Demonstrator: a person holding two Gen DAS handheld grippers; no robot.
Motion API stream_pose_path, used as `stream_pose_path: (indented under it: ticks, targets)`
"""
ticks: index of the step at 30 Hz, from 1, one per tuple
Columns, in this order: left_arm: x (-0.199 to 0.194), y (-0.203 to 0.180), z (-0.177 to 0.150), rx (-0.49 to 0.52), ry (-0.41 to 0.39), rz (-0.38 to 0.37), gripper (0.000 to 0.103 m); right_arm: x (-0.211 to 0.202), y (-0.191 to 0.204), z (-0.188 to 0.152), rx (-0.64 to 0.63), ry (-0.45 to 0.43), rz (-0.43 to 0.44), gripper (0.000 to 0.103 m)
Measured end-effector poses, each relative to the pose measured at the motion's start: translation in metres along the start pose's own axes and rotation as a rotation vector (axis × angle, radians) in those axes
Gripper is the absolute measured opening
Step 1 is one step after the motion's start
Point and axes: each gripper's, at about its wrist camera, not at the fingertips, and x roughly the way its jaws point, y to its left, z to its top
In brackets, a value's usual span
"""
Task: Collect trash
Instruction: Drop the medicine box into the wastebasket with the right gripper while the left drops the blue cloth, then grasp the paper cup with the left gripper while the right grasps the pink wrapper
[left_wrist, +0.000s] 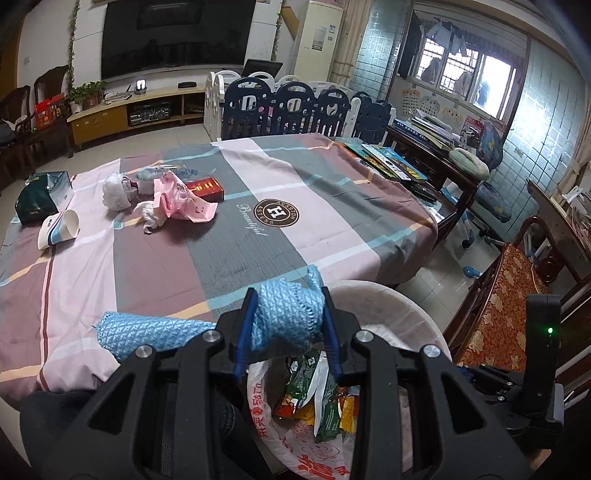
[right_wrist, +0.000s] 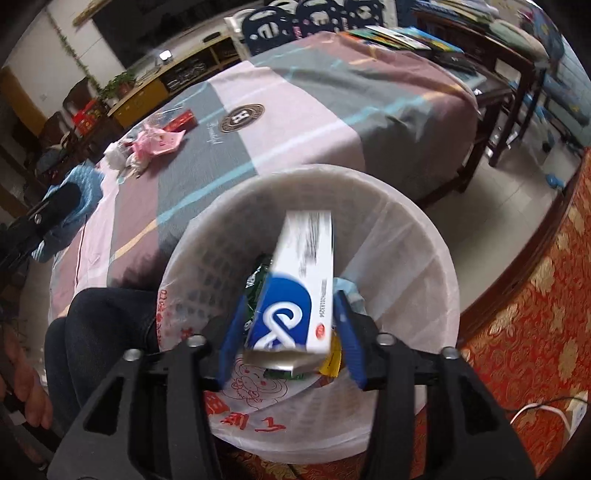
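Note:
My left gripper (left_wrist: 288, 317) is shut on a light blue knitted cloth (left_wrist: 284, 314), held over the edge of the white lined waste bin (left_wrist: 413, 314), which holds snack wrappers (left_wrist: 321, 398). My right gripper (right_wrist: 291, 317) is open above the same bin (right_wrist: 417, 258); a blue and white carton (right_wrist: 299, 291) is between its fingers with a gap on each side, blurred, over the bin. On the table lie a pink plastic bag (left_wrist: 181, 203), crumpled white tissue (left_wrist: 116, 190), a red box (left_wrist: 207, 188), a paper cup (left_wrist: 59, 229) and a dark green bag (left_wrist: 40, 195).
The table carries a striped pink and grey cloth (left_wrist: 258, 229). Books (left_wrist: 388, 162) lie at its far right edge. A wooden chair with a red patterned cushion (left_wrist: 498, 321) stands right of the bin. A playpen fence (left_wrist: 295, 107) stands behind the table.

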Motion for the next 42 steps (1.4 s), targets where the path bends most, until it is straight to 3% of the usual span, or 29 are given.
stream_pose_path:
  ticks: [1,3,7,8,11,13,16,19,21,23,25,28,31,35,37,38,40,42]
  targets:
    - [0.003,0.000,-0.001,-0.002,0.011,-0.012,0.034,-0.003,-0.002,0.001,0.020,-0.011,-0.010,0.068]
    - [0.009,-0.002,-0.003,-0.004,0.042,-0.054,0.034,-0.012,-0.006,0.004,0.045,-0.051,-0.027,0.068]
    - [0.033,-0.020,-0.015,0.038,0.169,-0.226,0.038,-0.039,-0.017,0.014,0.077,-0.166,-0.111,0.069]
    - [0.039,-0.029,-0.020,0.064,0.206,-0.256,0.045,-0.044,-0.020,0.016,0.087,-0.183,-0.115,0.069]
    - [0.048,-0.048,-0.033,0.134,0.257,-0.284,0.090,-0.055,-0.029,0.021,0.108,-0.213,-0.131,0.070]
    - [0.047,-0.051,-0.037,0.159,0.233,-0.261,0.092,-0.055,-0.031,0.022,0.117,-0.216,-0.142,0.071]
    - [0.047,-0.034,-0.029,0.140,0.196,-0.178,0.092,-0.048,-0.030,0.024,0.131,-0.199,-0.135,0.072]
    - [0.045,0.013,-0.008,0.062,0.121,-0.090,0.092,-0.037,-0.022,0.025,0.120,-0.175,-0.128,0.072]
    - [0.043,0.053,0.008,0.022,0.047,0.035,0.093,-0.029,-0.016,0.025,0.102,-0.159,-0.123,0.072]
    - [0.047,0.112,0.027,-0.060,0.000,0.221,0.094,-0.019,-0.008,0.027,0.082,-0.137,-0.126,0.072]
    - [0.052,0.172,0.042,-0.169,-0.034,0.342,0.094,-0.007,0.001,0.030,0.067,-0.110,-0.120,0.072]
    - [0.067,0.253,0.062,-0.311,-0.042,0.464,0.094,0.009,0.017,0.038,0.043,-0.078,-0.105,0.072]
    - [0.092,0.304,0.082,-0.321,-0.004,0.535,0.091,0.023,0.036,0.049,0.020,-0.066,-0.088,0.072]
    - [0.135,0.329,0.096,-0.228,0.083,0.569,0.083,0.044,0.064,0.068,-0.001,-0.057,-0.039,0.072]
    - [0.149,0.331,0.093,-0.200,0.113,0.560,0.064,0.055,0.084,0.080,-0.028,-0.062,-0.018,0.072]
    - [0.152,0.332,0.088,-0.201,0.121,0.554,0.046,0.059,0.094,0.086,-0.043,-0.070,-0.008,0.072]
    - [0.147,0.329,0.081,-0.195,0.065,0.578,0.032,0.066,0.113,0.097,-0.078,-0.090,0.016,0.072]
    - [0.138,0.326,0.076,-0.206,0.047,0.549,0.017,0.076,0.135,0.110,-0.121,-0.109,0.042,0.072]
